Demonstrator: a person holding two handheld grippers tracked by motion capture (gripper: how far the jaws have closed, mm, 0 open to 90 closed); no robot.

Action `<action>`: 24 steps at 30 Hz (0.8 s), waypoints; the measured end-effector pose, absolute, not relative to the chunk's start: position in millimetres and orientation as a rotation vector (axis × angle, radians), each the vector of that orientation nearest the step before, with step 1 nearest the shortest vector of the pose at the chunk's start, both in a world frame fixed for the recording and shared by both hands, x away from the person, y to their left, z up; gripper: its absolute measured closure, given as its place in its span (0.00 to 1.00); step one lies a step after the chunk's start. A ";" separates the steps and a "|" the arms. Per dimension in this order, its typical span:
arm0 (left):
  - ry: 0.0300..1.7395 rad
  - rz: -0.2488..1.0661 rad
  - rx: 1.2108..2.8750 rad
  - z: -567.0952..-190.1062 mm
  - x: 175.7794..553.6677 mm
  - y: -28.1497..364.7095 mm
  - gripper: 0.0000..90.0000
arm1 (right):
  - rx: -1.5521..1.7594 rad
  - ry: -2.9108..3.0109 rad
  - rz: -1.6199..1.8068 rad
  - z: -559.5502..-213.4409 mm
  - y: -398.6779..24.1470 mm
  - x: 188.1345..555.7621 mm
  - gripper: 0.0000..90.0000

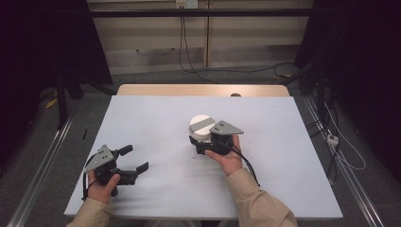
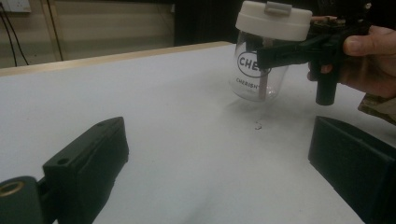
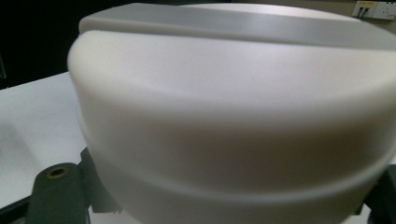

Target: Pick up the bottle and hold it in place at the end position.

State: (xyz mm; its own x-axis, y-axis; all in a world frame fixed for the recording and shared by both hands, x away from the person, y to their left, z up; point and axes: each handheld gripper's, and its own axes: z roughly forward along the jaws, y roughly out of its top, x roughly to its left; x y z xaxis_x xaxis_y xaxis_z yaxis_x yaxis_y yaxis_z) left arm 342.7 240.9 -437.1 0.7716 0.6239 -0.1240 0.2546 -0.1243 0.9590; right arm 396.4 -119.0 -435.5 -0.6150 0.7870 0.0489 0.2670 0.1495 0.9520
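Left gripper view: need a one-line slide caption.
Right gripper clamped on a clear jar just below its white lid, seen between the left gripper's open jaws on the white table.

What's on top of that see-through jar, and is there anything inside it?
A white lid with a grey flap caps the clear jar. Through the glass it looks empty, though the right gripper clamped around it hides part of the inside.
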 end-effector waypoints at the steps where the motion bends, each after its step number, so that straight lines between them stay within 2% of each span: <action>1: 0.696 0.364 1.708 -437.3 342.9 240.7 0.05 | 1.002 1.963 1.478 -435.3 -119.1 397.8 0.21; 24: 0.696 0.357 1.711 -438.0 342.7 240.1 0.05 | 1.044 1.937 1.467 -437.0 -125.1 415.3 0.21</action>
State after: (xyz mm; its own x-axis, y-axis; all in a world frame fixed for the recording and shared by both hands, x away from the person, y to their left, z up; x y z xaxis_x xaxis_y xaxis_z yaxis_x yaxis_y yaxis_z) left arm 342.7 240.1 -438.0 0.7744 0.6198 -0.1269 0.2585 -0.1268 0.9577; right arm 415.3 -125.1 -437.0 -0.5863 0.8077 0.0623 0.2791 0.1292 0.9515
